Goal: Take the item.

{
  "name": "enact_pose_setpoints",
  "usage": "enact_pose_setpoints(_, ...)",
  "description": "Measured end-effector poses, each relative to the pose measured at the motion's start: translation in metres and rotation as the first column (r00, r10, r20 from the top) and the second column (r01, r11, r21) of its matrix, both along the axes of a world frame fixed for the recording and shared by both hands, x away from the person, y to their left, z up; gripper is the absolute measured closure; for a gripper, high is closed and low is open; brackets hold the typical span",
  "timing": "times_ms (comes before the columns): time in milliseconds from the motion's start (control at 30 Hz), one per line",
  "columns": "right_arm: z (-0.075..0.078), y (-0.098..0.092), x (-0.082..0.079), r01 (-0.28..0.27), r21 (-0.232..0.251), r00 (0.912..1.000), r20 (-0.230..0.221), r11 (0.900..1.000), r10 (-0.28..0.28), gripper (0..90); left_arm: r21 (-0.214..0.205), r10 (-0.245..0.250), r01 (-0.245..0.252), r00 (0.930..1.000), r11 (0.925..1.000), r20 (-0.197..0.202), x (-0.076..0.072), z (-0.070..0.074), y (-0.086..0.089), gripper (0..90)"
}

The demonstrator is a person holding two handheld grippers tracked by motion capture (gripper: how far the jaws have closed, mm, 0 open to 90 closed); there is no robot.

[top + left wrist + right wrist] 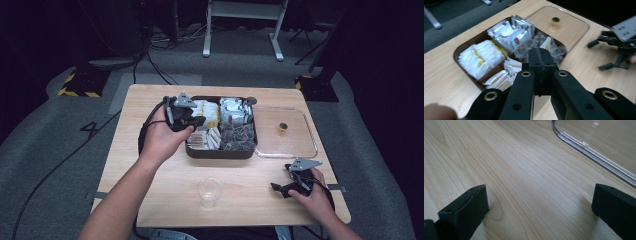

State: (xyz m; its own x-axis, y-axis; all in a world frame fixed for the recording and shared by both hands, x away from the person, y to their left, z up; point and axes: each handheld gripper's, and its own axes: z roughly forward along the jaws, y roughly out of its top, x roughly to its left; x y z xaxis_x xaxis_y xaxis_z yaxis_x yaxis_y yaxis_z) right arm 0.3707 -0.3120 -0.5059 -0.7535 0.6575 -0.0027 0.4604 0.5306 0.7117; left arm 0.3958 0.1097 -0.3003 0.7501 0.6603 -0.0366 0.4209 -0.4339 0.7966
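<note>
A brown compartment tray [192, 150] [457, 51] sits mid-table with white-and-yellow sachets [481, 56], silvery packets [509, 32], paper sticks [501, 77] and clear-wrapped pieces [237, 135]. My left gripper [199, 120] [541, 51] hovers over the tray's left half. Its jaws are pressed together, and a small white-and-yellow packet [546, 43] sticks out from between the tips. My right gripper [281, 177] [541, 205] rests on the table at the front right, open, with bare wood between its fingers. It also shows far right in the left gripper view [616, 50].
A clear lid [300, 145] [599, 157] with a gold knob [282, 128] lies flat just right of the tray. A clear plastic cup [209, 192] stands near the table's front edge. Cables trail off the table's left side.
</note>
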Motion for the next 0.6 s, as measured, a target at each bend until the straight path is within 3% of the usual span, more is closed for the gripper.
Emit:
enact_pose_setpoints(300,0.000,0.000,0.000,0.000,0.000,1.0000,0.000,1.0000,0.000,0.8,-0.010,-0.101,0.101,0.9949,0.9948,-0.003,-0.031,-0.008,0.006,90.0)
enact_pose_setpoints(600,0.000,0.000,0.000,0.001,0.001,1.0000,0.000,1.0000,-0.001,0.8,-0.011,-0.197,0.197,0.9805,0.9804,-0.001,-0.057,-0.020,0.008,90.0)
